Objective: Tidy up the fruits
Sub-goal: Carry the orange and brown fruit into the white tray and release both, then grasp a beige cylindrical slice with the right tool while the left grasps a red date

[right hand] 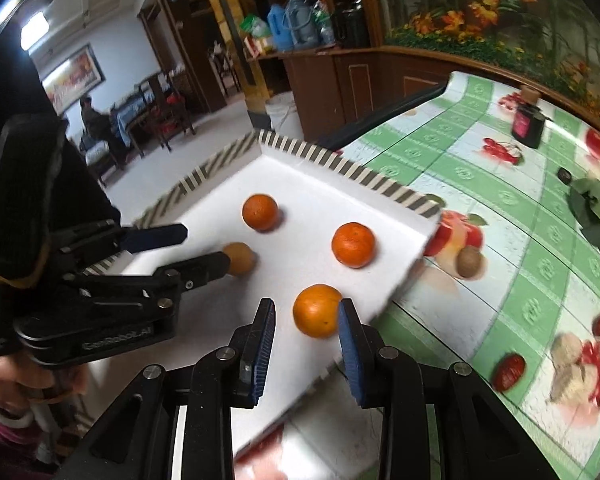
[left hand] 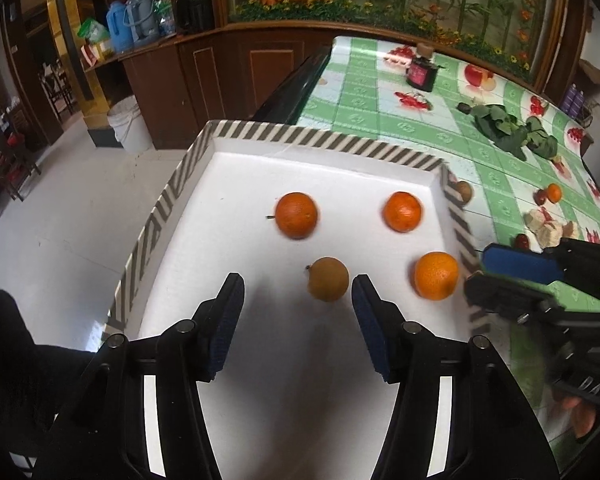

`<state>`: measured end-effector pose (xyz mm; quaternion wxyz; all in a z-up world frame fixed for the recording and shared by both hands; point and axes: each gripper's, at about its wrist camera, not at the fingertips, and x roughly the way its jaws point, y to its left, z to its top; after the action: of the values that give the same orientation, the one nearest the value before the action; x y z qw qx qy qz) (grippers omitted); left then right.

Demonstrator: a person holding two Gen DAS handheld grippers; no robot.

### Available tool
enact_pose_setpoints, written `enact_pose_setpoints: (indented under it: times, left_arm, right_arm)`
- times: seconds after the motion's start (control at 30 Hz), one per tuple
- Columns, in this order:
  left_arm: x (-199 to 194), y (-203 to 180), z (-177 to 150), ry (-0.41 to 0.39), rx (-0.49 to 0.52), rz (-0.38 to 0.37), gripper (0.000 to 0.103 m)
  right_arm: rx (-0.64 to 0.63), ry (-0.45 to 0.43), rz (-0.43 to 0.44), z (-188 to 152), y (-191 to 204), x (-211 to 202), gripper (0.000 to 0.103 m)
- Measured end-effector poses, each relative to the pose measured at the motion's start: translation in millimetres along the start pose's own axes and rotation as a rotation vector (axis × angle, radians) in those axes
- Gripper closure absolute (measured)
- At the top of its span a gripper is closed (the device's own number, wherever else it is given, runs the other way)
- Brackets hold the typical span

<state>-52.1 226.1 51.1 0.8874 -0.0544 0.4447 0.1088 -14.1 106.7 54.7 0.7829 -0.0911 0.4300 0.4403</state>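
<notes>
A white tray with a striped rim (left hand: 324, 140) (right hand: 380, 178) holds three oranges and one brown round fruit (left hand: 328, 284) (right hand: 242, 258). My left gripper (left hand: 298, 286) (right hand: 207, 246) is open over the tray's near side. The brown fruit lies just past its fingertips, close to the right finger, and no pad presses on it. My right gripper (right hand: 307, 310) (left hand: 475, 270) is open at the tray's right edge. The nearest orange (right hand: 316, 312) (left hand: 436, 276) rests on the tray just ahead of its fingertips, ungripped. Two more oranges (left hand: 296, 215) (left hand: 403, 212) sit farther back.
The tray overhangs a table covered with a green checked cloth printed with fruit (left hand: 380, 92). On the cloth are leafy greens (left hand: 512, 132), a dark jar (left hand: 420, 72), a brown fruit beside the tray (right hand: 470, 262), a small orange (left hand: 554, 192) and red dates (right hand: 508, 364). A person's hand (right hand: 4, 380) holds the left gripper.
</notes>
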Motion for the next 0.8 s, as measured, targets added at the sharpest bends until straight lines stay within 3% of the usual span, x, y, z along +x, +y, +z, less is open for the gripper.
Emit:
enact_pose_setpoints:
  times: [0.2,0.37,0.53,0.8]
  left_arm:
    - [-24.4,-28.6,2.5,-0.063,0.019,-0.067,0.047]
    - [-38.7,-62.2,6.6,-0.097,0.068,-0.142,0.047]
    - [-33.5,-102.2,6.6,-0.076,0.127,-0.203,0.047]
    - [-13.1,-155.8,7.3,-0.011,0.215,-0.263,0.047]
  right_arm:
    - [0.085,-0.059,-0.015,-20.4,-22.2,-39.8,0.072]
    - [0.143,-0.079,-0.101,-49.9,-53.6,-73.6,0.072]
    - [0.221,-0.063,-0.198,-77.8,-95.8,-95.4,0.072]
    - [0.309,-0.083,-0.225,-96.9,-133.8,-105.8,0.072]
